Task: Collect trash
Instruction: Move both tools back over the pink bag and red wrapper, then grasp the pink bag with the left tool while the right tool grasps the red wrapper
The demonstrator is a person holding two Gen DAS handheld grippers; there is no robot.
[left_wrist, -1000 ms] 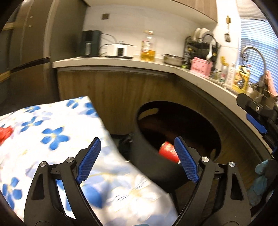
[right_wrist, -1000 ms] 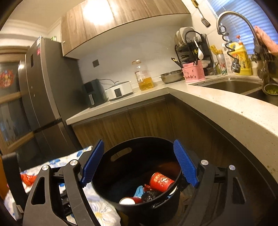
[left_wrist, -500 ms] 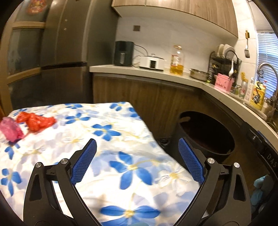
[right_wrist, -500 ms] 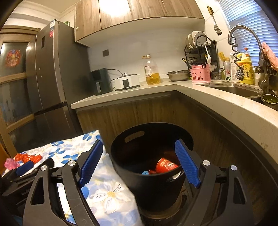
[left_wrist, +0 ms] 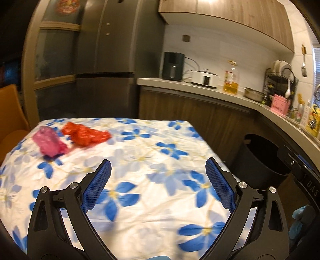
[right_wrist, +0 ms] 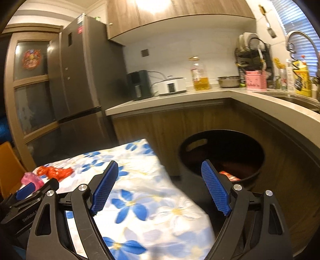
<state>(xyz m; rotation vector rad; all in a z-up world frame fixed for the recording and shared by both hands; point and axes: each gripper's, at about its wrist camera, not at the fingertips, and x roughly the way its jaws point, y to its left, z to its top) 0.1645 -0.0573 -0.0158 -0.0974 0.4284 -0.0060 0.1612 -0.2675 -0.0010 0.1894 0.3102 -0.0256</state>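
— What sort of place?
— A home kitchen: around the worktop (right_wrist: pixel 200 96) stand a tall fridge (right_wrist: pixel 80 70) at its left end, a faucet (right_wrist: pixel 300 38) and dish rack (right_wrist: pixel 254 52) toward its right, wood cabinets (right_wrist: pixel 170 10) above.

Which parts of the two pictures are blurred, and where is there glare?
Left wrist view: motion blur smears the pink wrapper, the red wrapper and the cloth; the left gripper is sharp. Right wrist view: the counter and bin are soft, a lamp glares on the cabinet, straight edges bend.
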